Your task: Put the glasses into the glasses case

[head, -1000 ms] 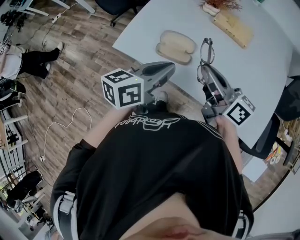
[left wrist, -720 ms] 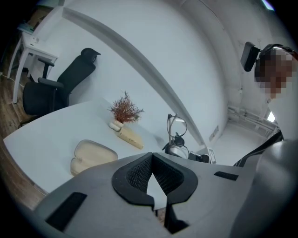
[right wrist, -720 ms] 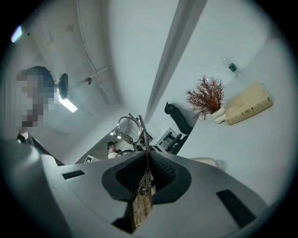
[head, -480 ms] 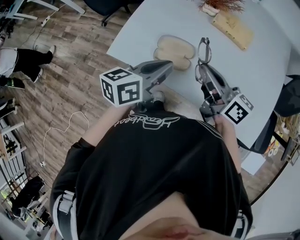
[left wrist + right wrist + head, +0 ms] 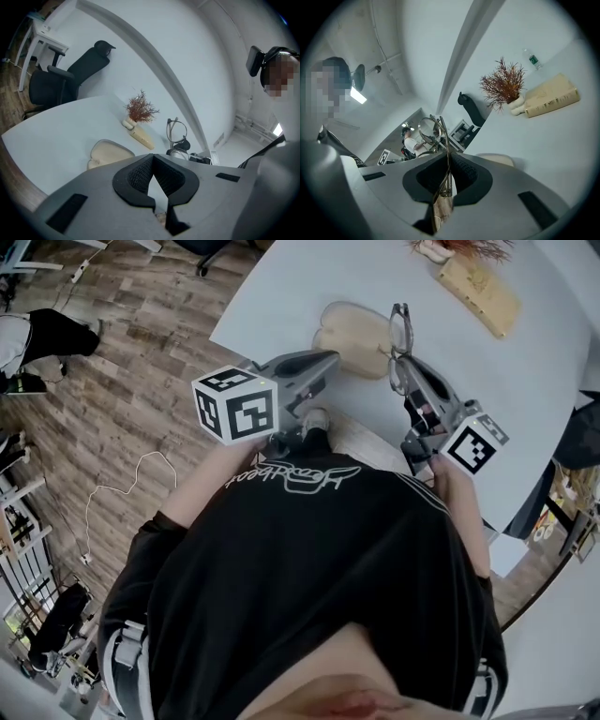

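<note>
1. The glasses case (image 5: pixel 349 329) – a beige shell, apparently lying open – sits on the white table (image 5: pixel 309 273), close to the edge nearest the person.
2. The right gripper (image 5: pixel 406 369) is just beside the case's right end. Its jaws are clenched on the glasses (image 5: pixel 401 332), which the right gripper view shows as a thin metal frame pinched between the dark pads (image 5: pixel 461 172).
3. The glasses (image 5: pixel 429 131) stick out past the jaw tips with the lenses farthest from the gripper. From the head view they reach the case's right rim. Whether they touch it cannot be told.
4. In the left gripper view the glasses (image 5: pixel 176 132) stand upright, to the right of the case (image 5: pixel 110 152) and lifted off the table top.
5. The left gripper (image 5: pixel 330 360) hangs at the table edge, on the near side of the case and a little to its left. Its jaws are pressed together at the tips with nothing between them – only table shows through the gap behind them (image 5: pixel 153 157).
6. Beyond the case, farther across the table, lie a pale wooden block (image 5: pixel 480 292) and a small reddish dried plant (image 5: pixel 504 84) in a white holder.
</note>
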Demonstrator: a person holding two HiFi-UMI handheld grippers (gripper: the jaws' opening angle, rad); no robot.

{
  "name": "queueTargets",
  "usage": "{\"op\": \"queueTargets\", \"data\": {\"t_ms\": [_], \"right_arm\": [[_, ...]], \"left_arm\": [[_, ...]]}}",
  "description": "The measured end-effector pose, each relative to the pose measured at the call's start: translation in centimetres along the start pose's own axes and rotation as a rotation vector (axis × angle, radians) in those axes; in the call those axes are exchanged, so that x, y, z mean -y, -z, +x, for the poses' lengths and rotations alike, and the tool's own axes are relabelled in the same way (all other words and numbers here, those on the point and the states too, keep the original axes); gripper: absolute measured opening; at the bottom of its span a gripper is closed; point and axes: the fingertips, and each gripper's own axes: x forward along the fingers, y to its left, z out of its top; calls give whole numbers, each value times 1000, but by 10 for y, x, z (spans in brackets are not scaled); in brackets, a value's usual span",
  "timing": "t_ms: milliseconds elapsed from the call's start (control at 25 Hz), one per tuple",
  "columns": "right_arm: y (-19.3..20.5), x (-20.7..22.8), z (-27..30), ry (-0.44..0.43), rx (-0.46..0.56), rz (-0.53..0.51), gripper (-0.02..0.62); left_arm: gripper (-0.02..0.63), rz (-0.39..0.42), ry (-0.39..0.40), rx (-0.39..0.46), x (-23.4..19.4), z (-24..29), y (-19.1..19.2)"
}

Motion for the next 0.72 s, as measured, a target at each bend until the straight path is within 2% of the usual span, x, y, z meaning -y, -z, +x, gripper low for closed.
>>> {"op": "queueTargets", "data": {"t_ms": [200, 360, 560, 720], "right_arm": [[0, 12, 16, 26, -48, -80, 28], [-4, 13, 25, 52, -83, -185, 28], [-2, 29, 39, 118, -170, -406, 28], [9, 37, 52, 130, -257, -557, 28]], "left_arm": [[6, -20, -21, -8, -18, 0, 1], [6, -27, -27, -11, -25, -6, -1], [6, -22, -35, -15, -36, -7, -10], [6, -25, -44, -21, -47, -10, -17]]}}
